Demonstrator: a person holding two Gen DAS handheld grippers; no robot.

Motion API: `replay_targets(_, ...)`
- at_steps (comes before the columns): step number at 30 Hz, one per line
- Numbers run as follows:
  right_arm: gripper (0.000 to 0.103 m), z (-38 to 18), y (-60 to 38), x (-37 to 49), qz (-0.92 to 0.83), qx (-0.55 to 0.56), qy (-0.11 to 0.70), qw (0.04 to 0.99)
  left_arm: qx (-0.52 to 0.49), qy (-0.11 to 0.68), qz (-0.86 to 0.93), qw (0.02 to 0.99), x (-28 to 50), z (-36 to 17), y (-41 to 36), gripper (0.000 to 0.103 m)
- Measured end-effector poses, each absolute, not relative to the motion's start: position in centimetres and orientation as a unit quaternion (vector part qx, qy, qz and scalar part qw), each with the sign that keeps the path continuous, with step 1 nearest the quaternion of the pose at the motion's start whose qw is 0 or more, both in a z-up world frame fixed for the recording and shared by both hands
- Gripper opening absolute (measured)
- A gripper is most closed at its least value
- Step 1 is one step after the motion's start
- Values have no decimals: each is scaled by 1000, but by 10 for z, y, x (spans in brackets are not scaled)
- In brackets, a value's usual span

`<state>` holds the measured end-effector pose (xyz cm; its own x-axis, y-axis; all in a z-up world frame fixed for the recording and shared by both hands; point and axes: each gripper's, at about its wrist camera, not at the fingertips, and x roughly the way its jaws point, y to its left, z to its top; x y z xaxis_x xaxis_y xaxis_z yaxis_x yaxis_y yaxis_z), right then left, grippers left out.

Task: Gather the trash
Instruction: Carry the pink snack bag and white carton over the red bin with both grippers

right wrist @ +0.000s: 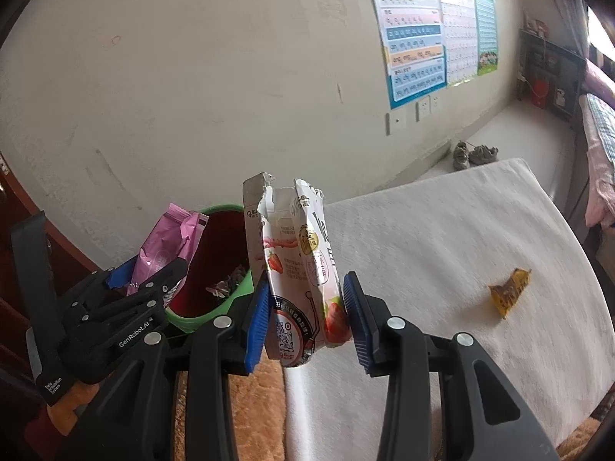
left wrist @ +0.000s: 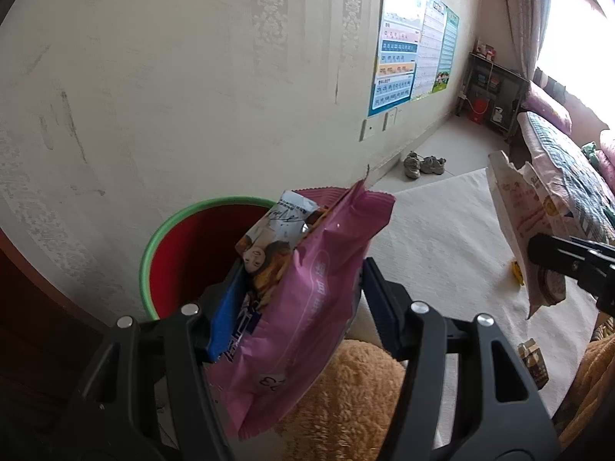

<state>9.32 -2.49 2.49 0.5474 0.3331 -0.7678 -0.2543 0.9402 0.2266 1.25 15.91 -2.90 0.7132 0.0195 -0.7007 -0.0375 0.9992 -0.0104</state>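
My left gripper [left wrist: 300, 296] is shut on a pink snack bag [left wrist: 307, 288], with a printed wrapper [left wrist: 273, 238] pinched alongside it. Both hang just in front of the red bin with a green rim [left wrist: 184, 246]. In the right wrist view the left gripper [right wrist: 153, 274] holds the pink bag [right wrist: 165, 246] at the bin's [right wrist: 226, 238] left rim. My right gripper [right wrist: 307, 307] is shut on a torn strawberry drink carton [right wrist: 303, 265], upright, near the bin's right side. The right gripper [left wrist: 553, 257] and its carton [left wrist: 519, 223] also show at the right of the left wrist view.
A yellow wrapper [right wrist: 509, 292] lies on the white mat [right wrist: 442, 238]. A small brown packet [left wrist: 532, 361] sits at the mat's near edge. An orange fuzzy blanket [left wrist: 346, 392] lies below the grippers. Shoes [right wrist: 472, 153] stand by the wall; a bed [left wrist: 565, 153] at the right.
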Motion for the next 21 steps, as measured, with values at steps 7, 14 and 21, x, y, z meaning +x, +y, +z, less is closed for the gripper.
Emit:
replay_targets(7, 37, 20, -3, 105, 187, 37, 453, 871, -13, 380, 30, 924, 16, -31, 174, 58)
replay_targets(14, 37, 11, 17, 116, 203, 28, 464, 862, -19, 385, 45, 922, 22, -34, 194, 58)
replay_targets(21, 37, 3, 35, 130, 215, 31, 475, 853, -32, 390, 65, 918, 27, -41, 217, 58)
